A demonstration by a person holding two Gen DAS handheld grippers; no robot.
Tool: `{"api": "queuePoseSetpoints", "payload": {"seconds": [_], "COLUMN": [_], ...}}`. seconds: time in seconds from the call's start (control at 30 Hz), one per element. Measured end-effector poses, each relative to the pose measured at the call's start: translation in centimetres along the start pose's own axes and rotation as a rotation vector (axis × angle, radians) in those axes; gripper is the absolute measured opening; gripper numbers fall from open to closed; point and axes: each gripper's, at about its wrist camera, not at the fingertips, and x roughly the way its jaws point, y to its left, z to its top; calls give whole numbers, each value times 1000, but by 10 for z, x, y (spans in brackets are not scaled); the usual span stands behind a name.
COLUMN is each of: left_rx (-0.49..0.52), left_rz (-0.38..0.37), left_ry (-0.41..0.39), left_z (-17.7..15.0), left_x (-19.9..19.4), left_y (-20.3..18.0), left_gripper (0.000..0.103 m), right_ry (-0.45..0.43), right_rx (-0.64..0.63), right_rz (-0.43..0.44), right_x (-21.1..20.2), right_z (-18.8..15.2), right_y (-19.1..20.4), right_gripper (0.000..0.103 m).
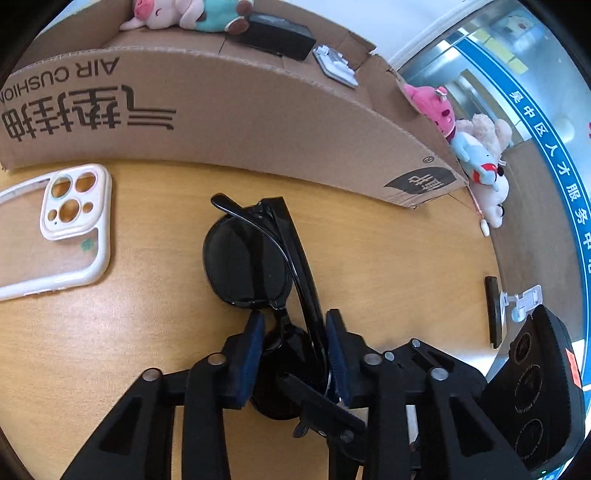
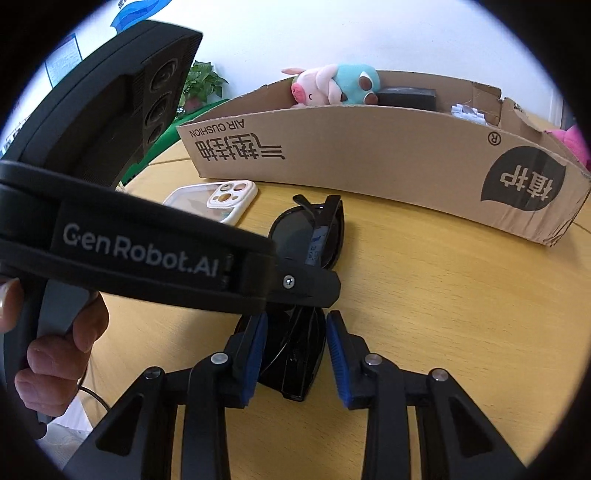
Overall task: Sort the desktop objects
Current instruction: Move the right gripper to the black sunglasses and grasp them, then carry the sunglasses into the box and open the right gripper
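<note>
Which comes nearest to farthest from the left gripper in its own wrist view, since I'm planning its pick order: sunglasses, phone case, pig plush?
1. sunglasses: between the left gripper's fingers, on the table.
2. phone case: on the table, to the left, before the cardboard box.
3. pig plush: inside the box, at the back.
</note>
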Motion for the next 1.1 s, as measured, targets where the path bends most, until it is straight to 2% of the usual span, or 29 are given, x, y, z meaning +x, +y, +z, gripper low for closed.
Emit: {"api": "queuePoseSetpoints", "payload": {"seconds": [0.03, 0.13, 0.4, 0.53, 0.7, 0.83, 0.93, 1.1], "left_rx": [12, 42, 131, 205, 300, 332, 307, 254], "left_rz": [-24, -11, -42, -72, -110, -142, -205, -216], "left_ry": [-9, -29, -136, -201, -259, -258, -199, -113], "left_z": [0, 1, 19, 42, 88, 132, 173, 231], "left_x": [-3, -8, -48, -74, -92, -87, -68, -21], "left_y": [-2, -8, -37, -61, -96, -115, -119, -118], "left_gripper": [9, 7, 4, 4, 4, 4, 4, 4], "right_ry": [-5, -19, -107, -189, -271, -276, -242, -153], "right_rx": [2, -20, -29, -30, -39, -39, -10, 49], "right_rz": [9, 6, -1, -25, -88, -126, -122, -105], "right_x": [-1, -4, -33, -59, -84, -90, -83, -60], "right_z": [0, 3, 24, 52, 90, 125, 148, 173], "right_y": [0, 6, 10, 4, -15, -42, -70, -122], "right_gripper": [32, 23, 22, 22, 22, 22, 23, 23]}}
